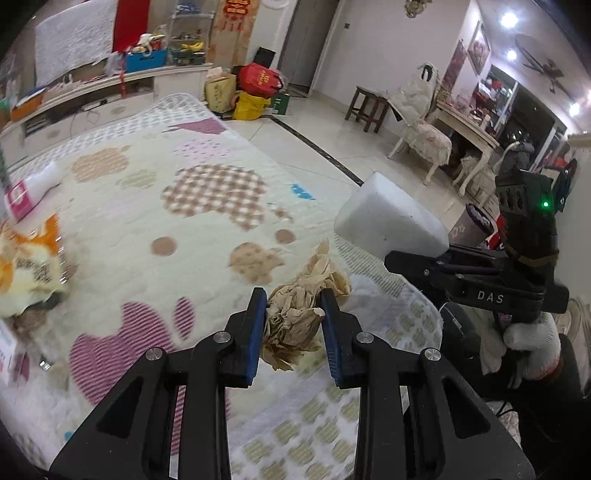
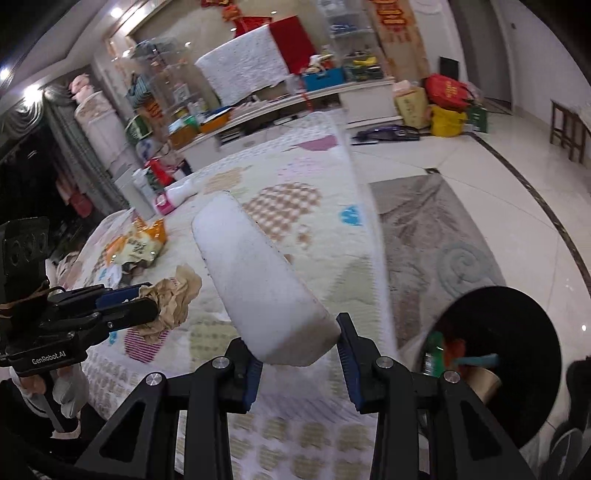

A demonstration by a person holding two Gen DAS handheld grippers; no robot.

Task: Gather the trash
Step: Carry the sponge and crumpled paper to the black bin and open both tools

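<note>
Underneath, a patterned quilt (image 1: 155, 229) meets pale floor tiles (image 1: 325, 122).

- Indoor night light comes from ceiling spotlights (image 1: 509, 19), which flare white.
- Both fisheye views bend strongly and darken at the corners.
- Motion blur smears the patterned quilt (image 1: 155, 206) and the snack bag (image 1: 29, 266).
- The floor tiles (image 2: 461, 162) show glare.

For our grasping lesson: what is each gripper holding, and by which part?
Left gripper clamps the crumpled brown paper across its middle. Right gripper grips the white foam block by its near end.
</note>
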